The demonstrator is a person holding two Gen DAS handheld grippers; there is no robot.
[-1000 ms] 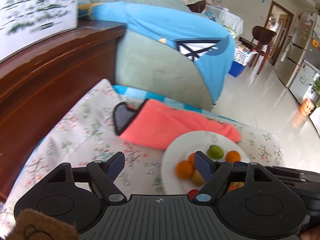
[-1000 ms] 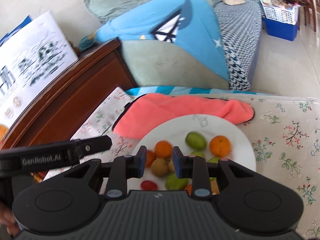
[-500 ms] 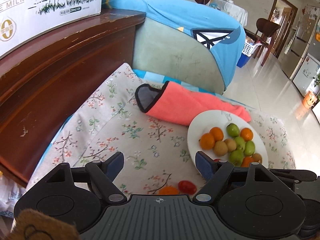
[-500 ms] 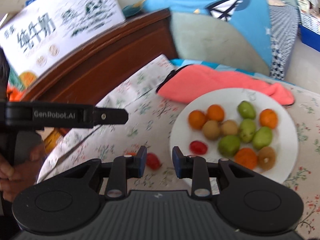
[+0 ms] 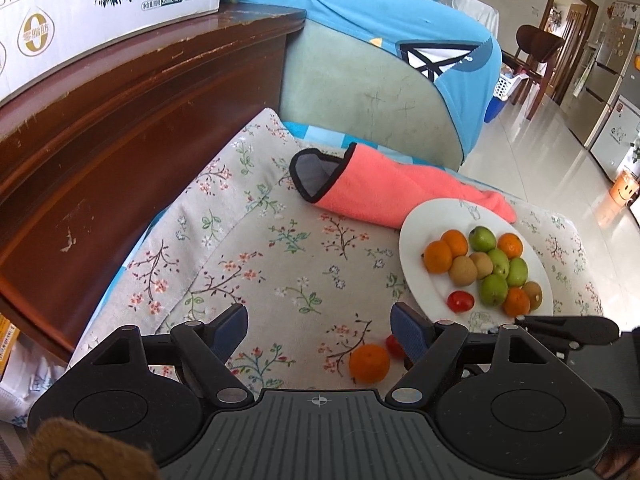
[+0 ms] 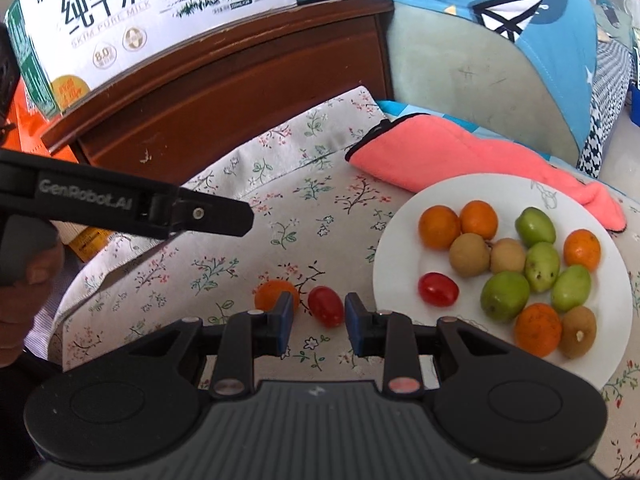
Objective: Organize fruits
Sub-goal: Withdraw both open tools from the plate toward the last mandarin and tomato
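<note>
- Left gripper (image 5: 318, 330): black two-finger tool with blue pads, lower part of the left wrist view. Jaws stand wide apart and grip nothing; only flowered cloth lies between them.
- Right gripper (image 6: 318, 318): same make, lower centre of the right wrist view. Jaws narrowly parted and not pressing on anything.
- Loose red cherry tomato (image 6: 325, 306): on the cloth, in the gap just ahead of the right gripper's pads; a sliver of space shows on each side.
- Loose small orange citrus fruit (image 6: 274, 293): on the cloth, just left of that tomato, partly behind the left pad of the right gripper.
- Round white plate (image 6: 394, 240): right of centre in both views. Holds orange citrus, green fruits, brown round fruits and one red tomato.
- Folded coral-pink towel with black edging (image 6: 436, 152): above the plate, its end touching the rim.
- Floral cloth-covered cushion (image 5: 260, 264): bears everything above.
- White milk carton box (image 6: 132, 8): upper left, on a dark wooden ledge (image 6: 248, 76).
</note>
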